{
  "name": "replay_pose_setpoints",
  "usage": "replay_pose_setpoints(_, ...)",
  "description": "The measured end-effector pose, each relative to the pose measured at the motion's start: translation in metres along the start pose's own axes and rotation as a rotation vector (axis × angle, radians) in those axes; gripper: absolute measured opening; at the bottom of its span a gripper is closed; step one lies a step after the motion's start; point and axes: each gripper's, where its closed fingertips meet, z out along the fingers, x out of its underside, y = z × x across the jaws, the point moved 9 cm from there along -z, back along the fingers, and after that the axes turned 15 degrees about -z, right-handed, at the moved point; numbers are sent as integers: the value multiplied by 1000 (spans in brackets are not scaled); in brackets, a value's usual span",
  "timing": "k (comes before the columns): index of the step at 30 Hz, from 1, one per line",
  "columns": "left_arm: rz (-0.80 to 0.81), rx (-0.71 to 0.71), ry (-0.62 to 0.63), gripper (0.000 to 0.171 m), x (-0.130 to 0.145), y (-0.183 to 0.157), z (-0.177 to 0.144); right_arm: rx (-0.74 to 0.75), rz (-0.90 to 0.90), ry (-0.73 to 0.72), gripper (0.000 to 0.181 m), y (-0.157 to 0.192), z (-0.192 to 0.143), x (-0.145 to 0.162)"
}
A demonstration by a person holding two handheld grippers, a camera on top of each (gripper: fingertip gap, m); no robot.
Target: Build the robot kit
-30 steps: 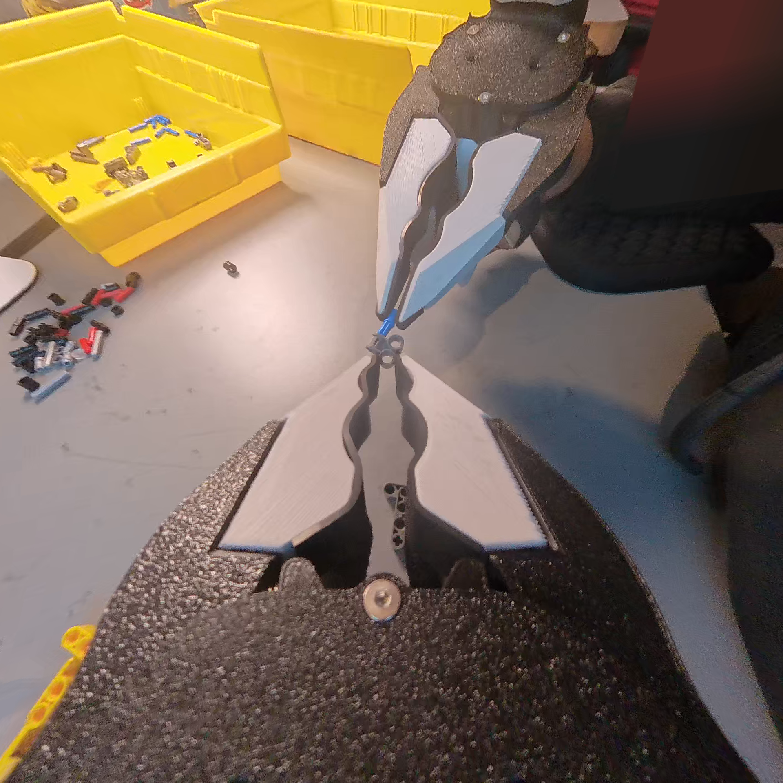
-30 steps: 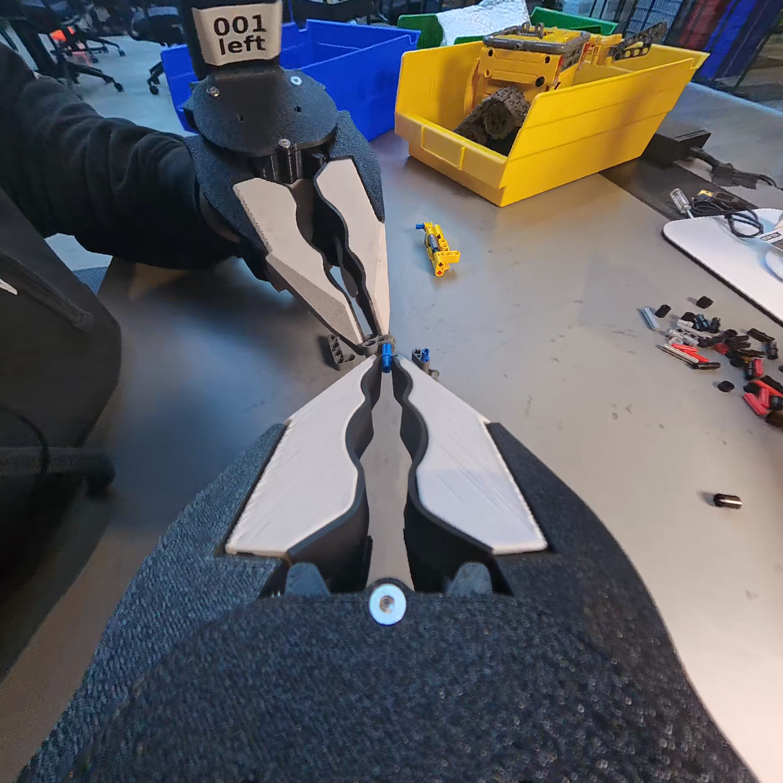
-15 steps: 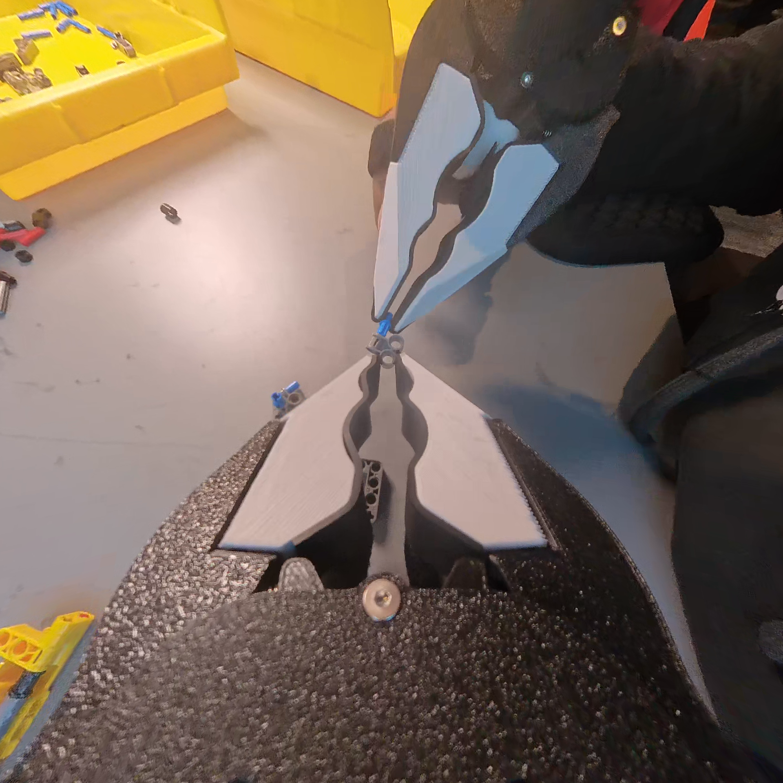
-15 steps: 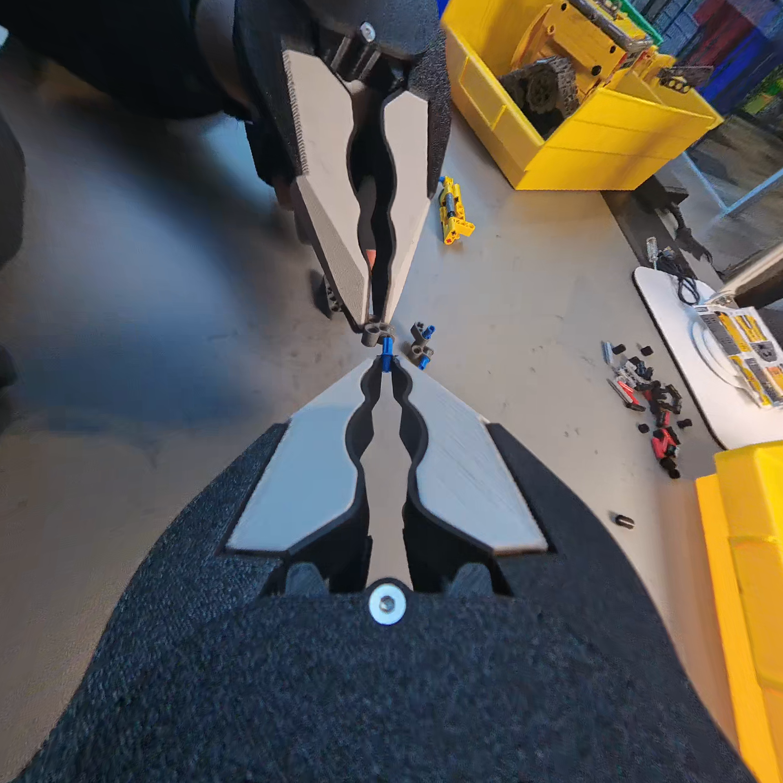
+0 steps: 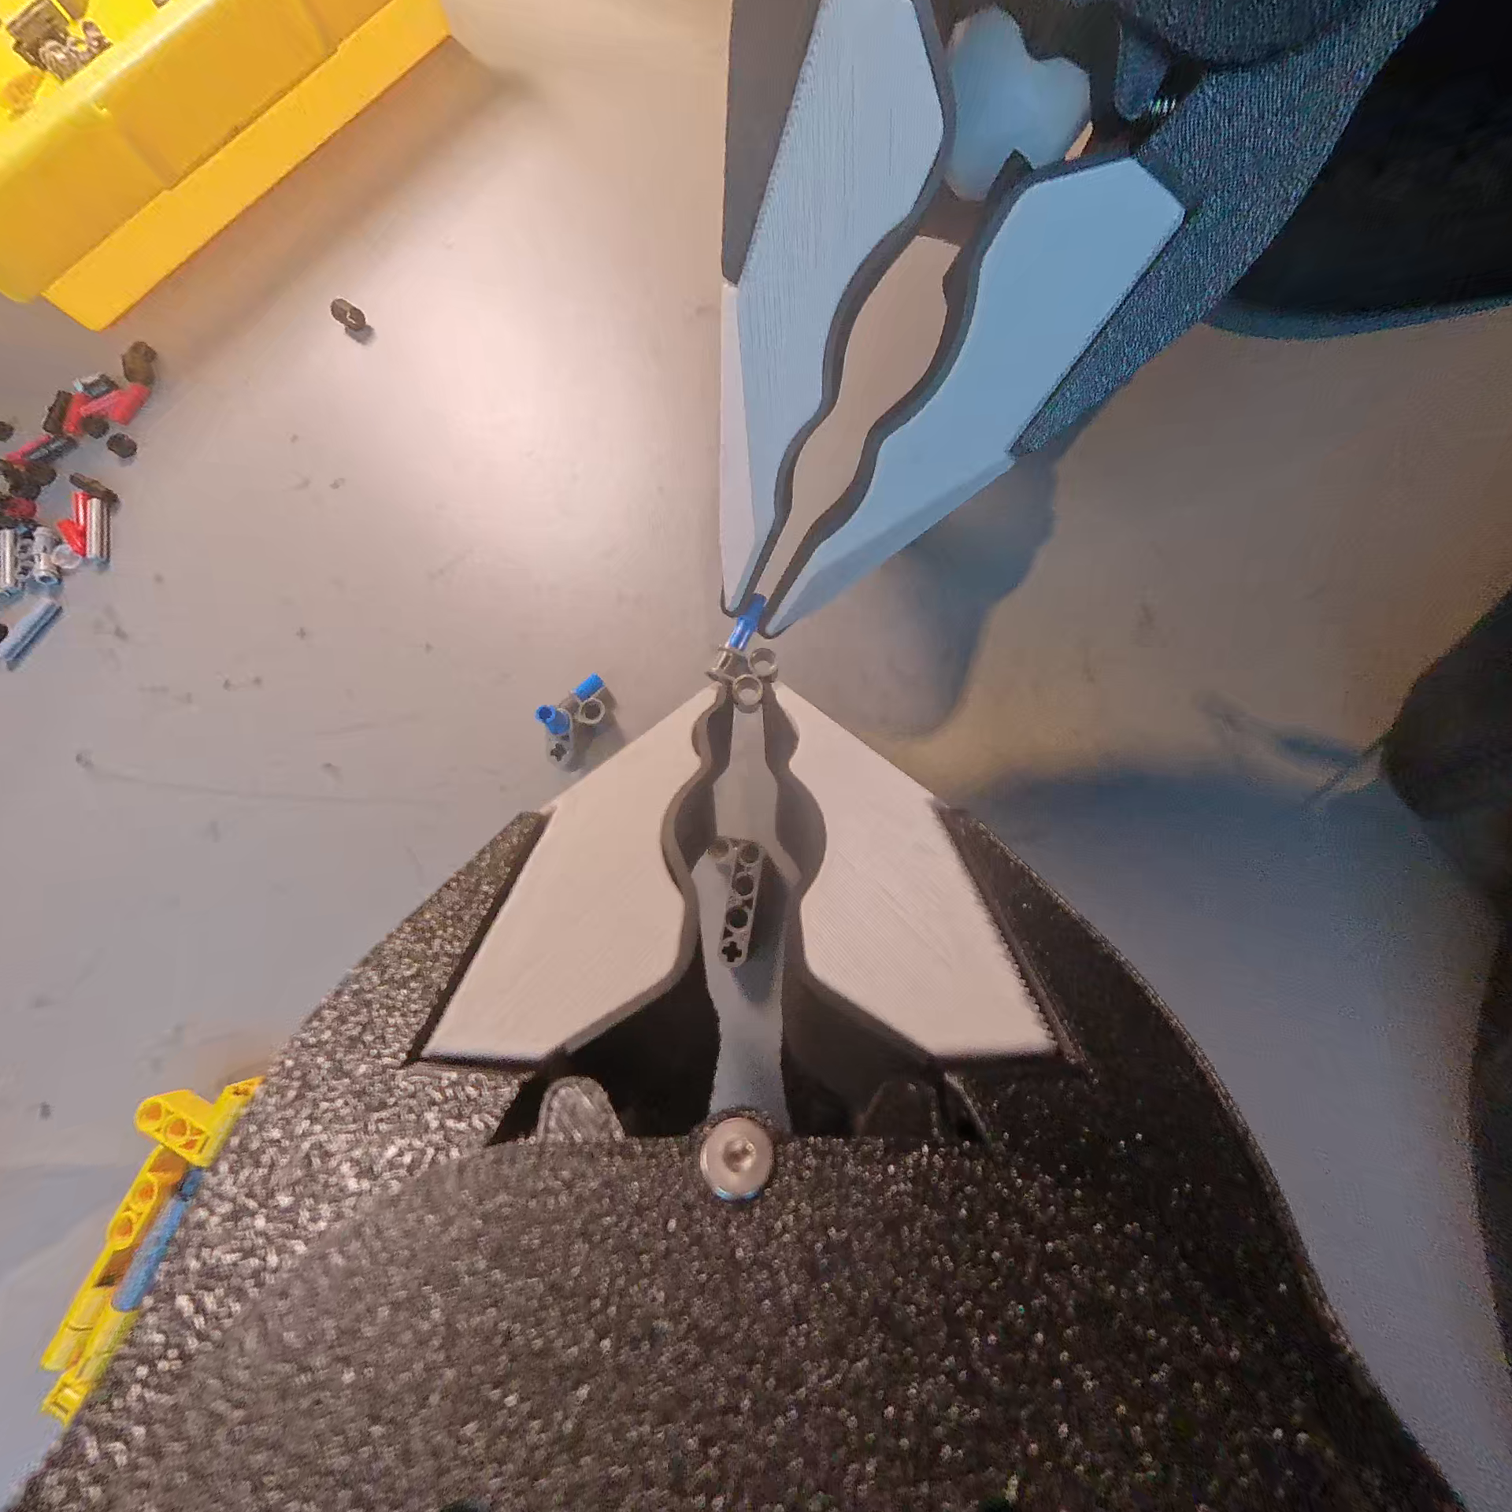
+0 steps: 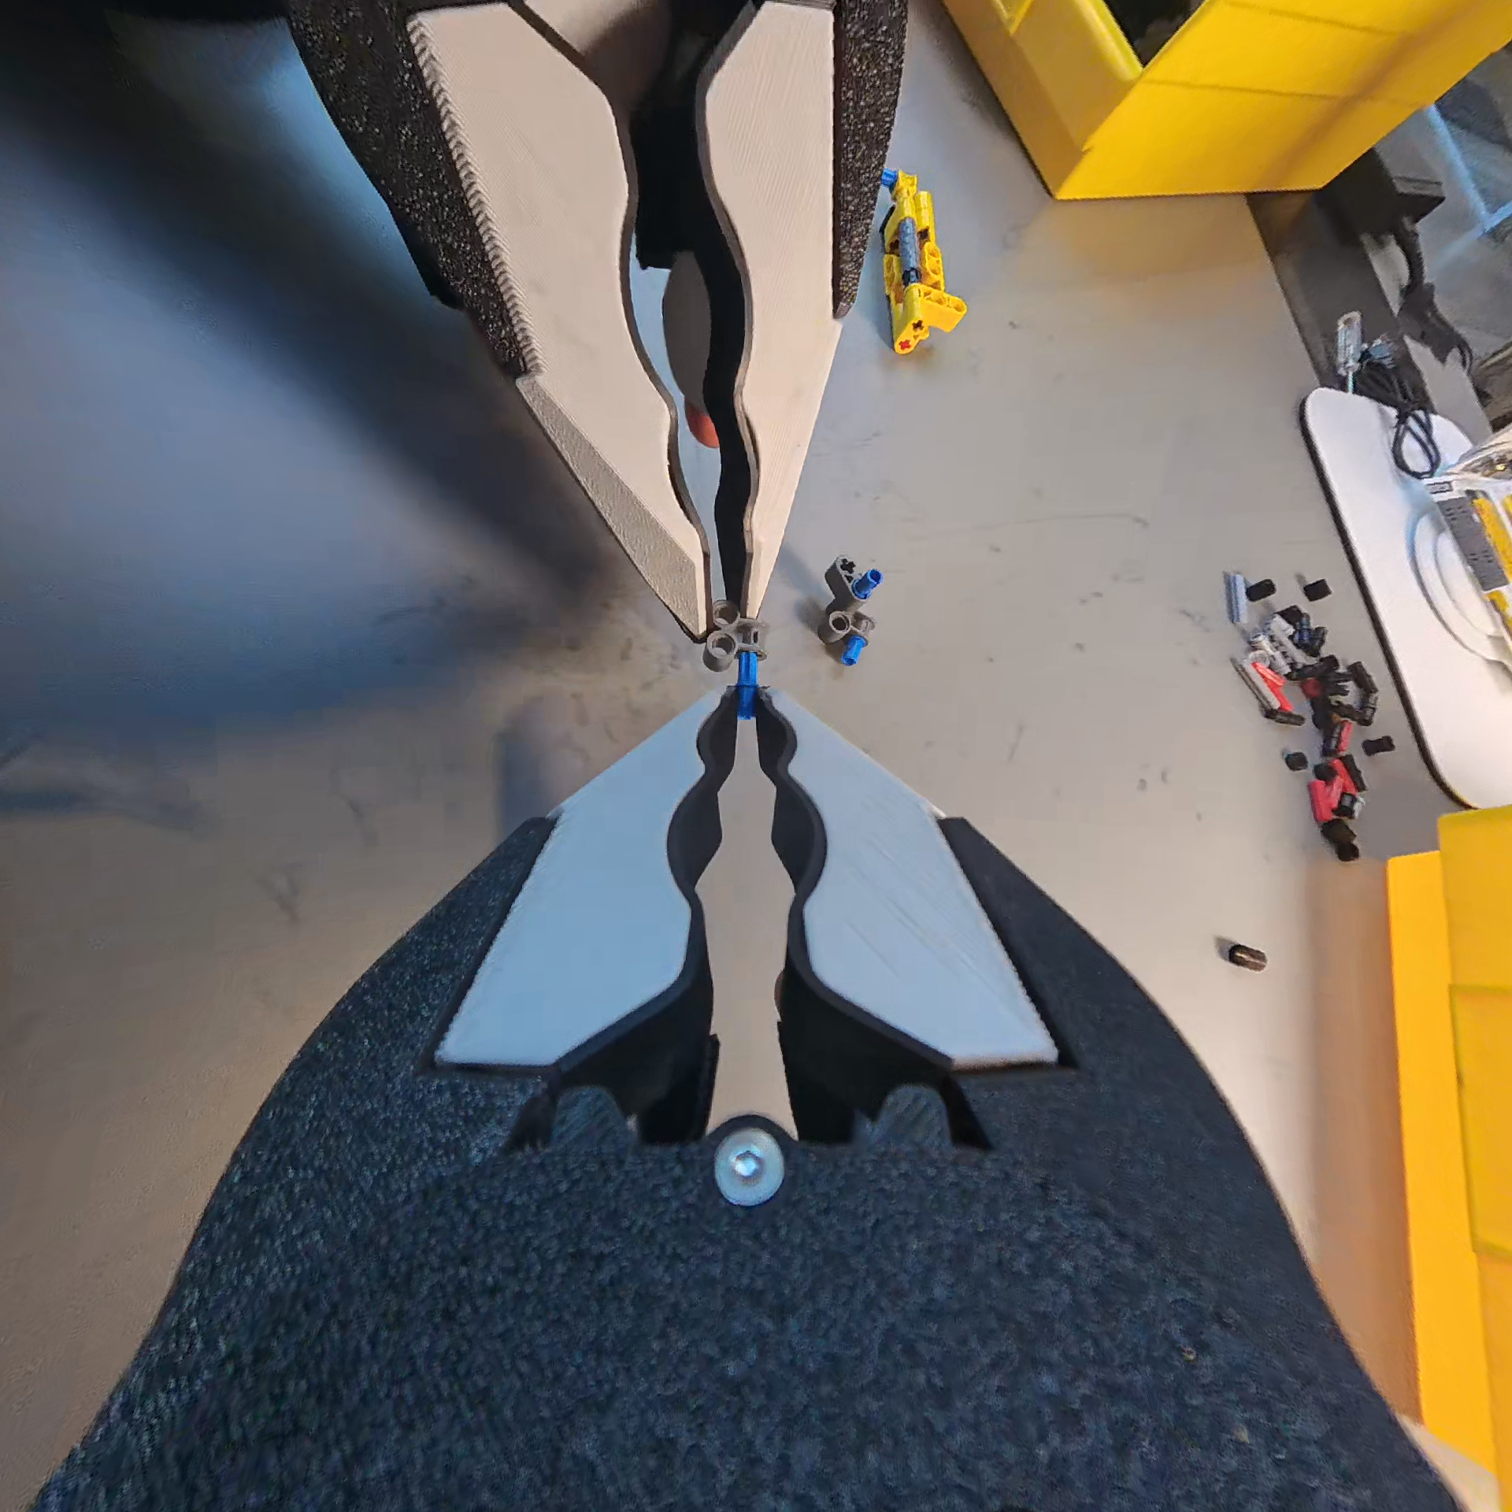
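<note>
Left gripper (image 5: 743,695) clamped on a grey connector (image 5: 743,669), tip to tip with right gripper (image 6: 744,697) clamped on a blue pin (image 6: 745,674) entering it.

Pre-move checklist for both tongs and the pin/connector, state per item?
1. Left tongs shut on the grey connector: ok, tips pinch its near end.
2. Right tongs shut on the blue pin: ok, the pin's tail sits between the tips.
3. Pin meets connector: ok, the pin's free end touches the connector; how deep it sits, cannot tell.
4. Pin in line with the connector's hole: cannot tell, too small.
5. Held parts off the table: cannot tell.
6. Loose grey piece with blue pins apart from both tongs: ok, it lies to one side.
</note>
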Motion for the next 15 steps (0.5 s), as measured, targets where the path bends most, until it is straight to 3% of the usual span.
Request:
replay_pose_setpoints(7, -68, 42, 15, 5, 2, 2, 1, 0, -24, 38, 3, 2, 3, -2)
replay_pose_setpoints(15, -27, -6, 59, 5, 4, -1, 5, -16, -23, 95, 3, 5, 10, -2)
